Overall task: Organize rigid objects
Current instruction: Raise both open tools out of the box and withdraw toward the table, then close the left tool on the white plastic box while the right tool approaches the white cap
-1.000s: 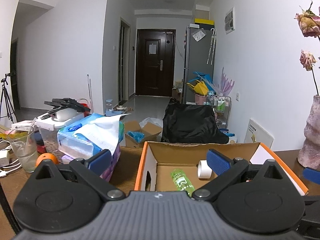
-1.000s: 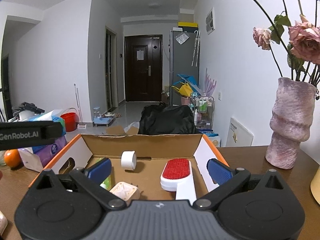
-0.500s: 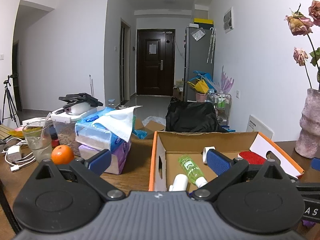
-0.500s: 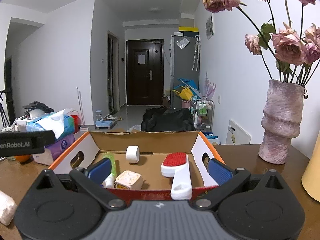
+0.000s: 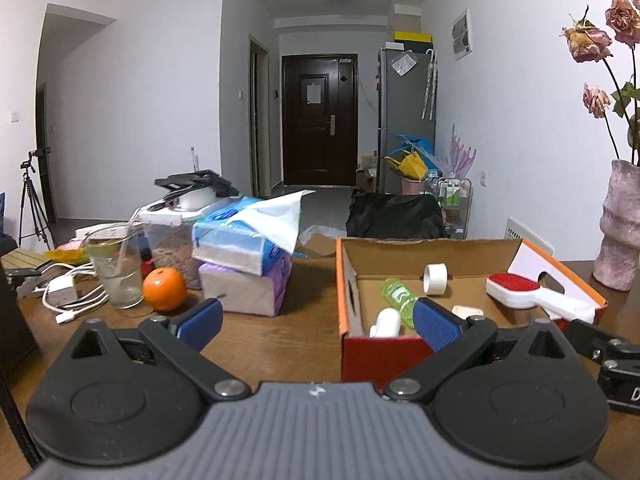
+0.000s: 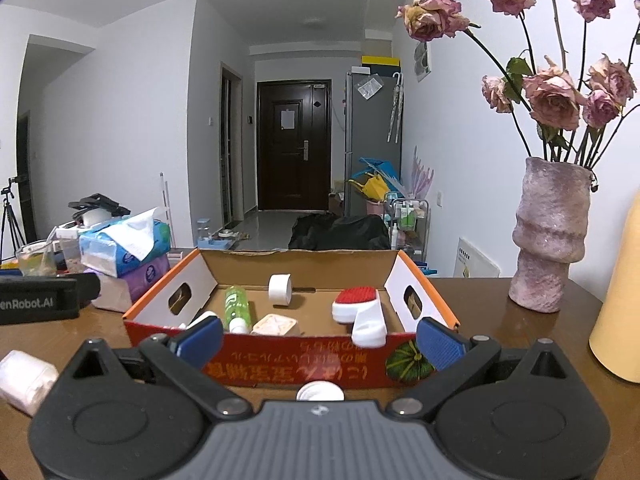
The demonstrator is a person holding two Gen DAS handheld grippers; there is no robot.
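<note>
The left gripper (image 5: 318,320) has its fingers spread wide with nothing between them, above the wooden table (image 5: 280,344). Its right fingertip (image 5: 436,326) overlaps the near left corner of the cardboard box (image 5: 380,350); beyond its left fingertip sit an orange (image 5: 165,289), a glass with a straw (image 5: 114,270) and stacked tissue packs (image 5: 244,264).

The right gripper (image 6: 320,338) is likewise wide open and empty, the box's red front wall (image 6: 296,364) lying just ahead between its fingers. Inside the box, a green bottle (image 6: 235,307) lies on its side left of centre, long axis running front to back, white cap toward the gripper. A lint brush (image 6: 360,312) lies right of centre, red head away, white handle resting on the near rim and pointing toward the fingers. A white tape roll (image 6: 280,289) stands on edge at the back, and a small square cup (image 6: 275,325) sits near the front.

A round white cap (image 6: 320,392) shows low between the fingers, and a white cylindrical container (image 6: 24,376) lies on the table outside the left finger. A pink vase of dried roses (image 6: 552,236) stands beyond the right finger.
</note>
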